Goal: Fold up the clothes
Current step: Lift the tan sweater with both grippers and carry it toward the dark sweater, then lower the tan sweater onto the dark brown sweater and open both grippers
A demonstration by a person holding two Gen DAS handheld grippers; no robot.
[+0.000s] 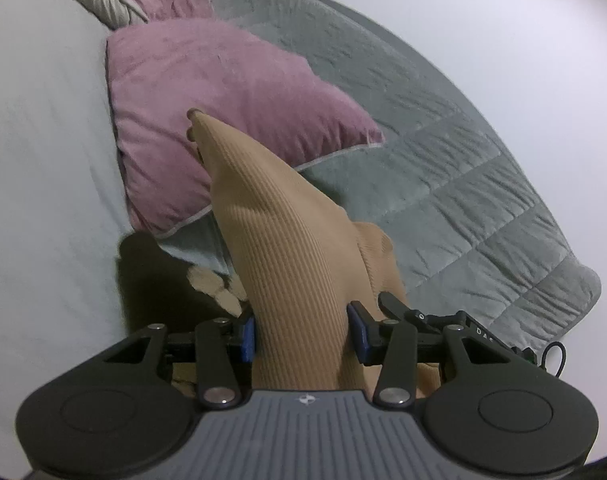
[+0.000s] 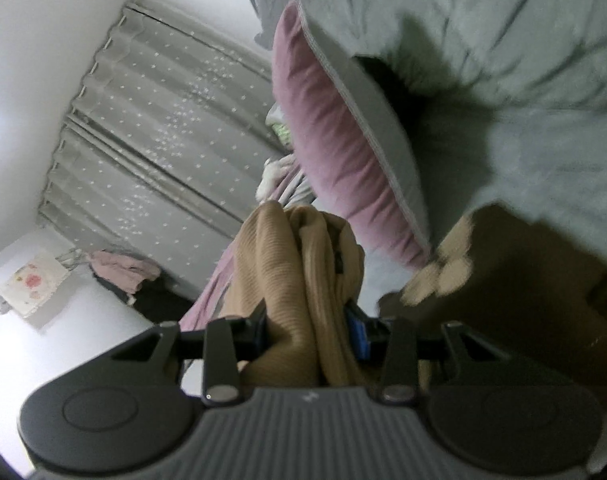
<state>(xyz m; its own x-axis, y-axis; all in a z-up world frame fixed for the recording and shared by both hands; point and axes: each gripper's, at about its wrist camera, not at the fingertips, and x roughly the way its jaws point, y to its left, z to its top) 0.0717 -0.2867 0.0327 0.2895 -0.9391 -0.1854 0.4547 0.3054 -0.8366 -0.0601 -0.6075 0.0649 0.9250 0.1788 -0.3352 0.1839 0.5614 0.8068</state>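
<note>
Aloft, both tools (image 1: 301,336) (image 2: 309,332) clamping tan garment (image 1: 279,248)

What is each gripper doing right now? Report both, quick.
Left gripper: closed on the tan ribbed knit garment.
Right gripper: closed on a bunched part of the tan ribbed knit garment.

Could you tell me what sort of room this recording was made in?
Most likely a bedroom: a pink pillow lies on a grey quilted blanket over a pale sheet, and a star-dotted curtain hangs behind.
</note>
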